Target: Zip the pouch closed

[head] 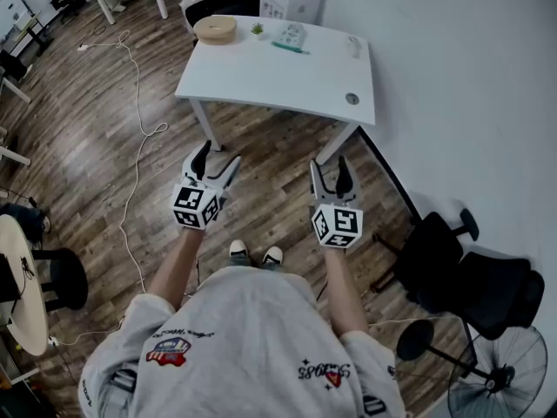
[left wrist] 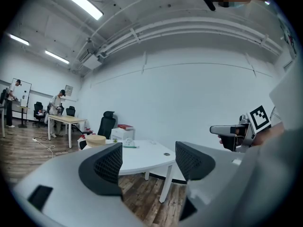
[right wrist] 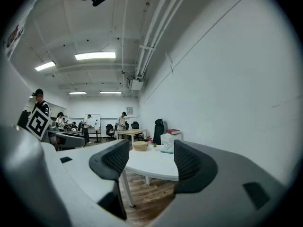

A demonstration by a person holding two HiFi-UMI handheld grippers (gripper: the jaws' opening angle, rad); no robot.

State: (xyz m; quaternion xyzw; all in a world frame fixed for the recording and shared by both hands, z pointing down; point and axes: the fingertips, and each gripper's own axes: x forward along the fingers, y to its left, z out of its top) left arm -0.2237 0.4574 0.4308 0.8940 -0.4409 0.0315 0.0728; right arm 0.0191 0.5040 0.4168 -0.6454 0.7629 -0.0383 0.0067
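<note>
On the far side of the white desk, the pouch lies untouched, both grippers well short of it.

What looks like the pouch is a pale, flat thing lying near the desk's back edge, just right of a small green plant and a round tan bowl; it is too small to tell how its zip stands. Behind the desk sits a white box with a red book on top. The person stands back on the wood floor, holding the left gripper and the right gripper side by side, about level and pointed toward the desk. Each has its fingers spread wide with nothing between them, only the desk and floor beyond. A black chair and a fan stand to the person's right.
</note>
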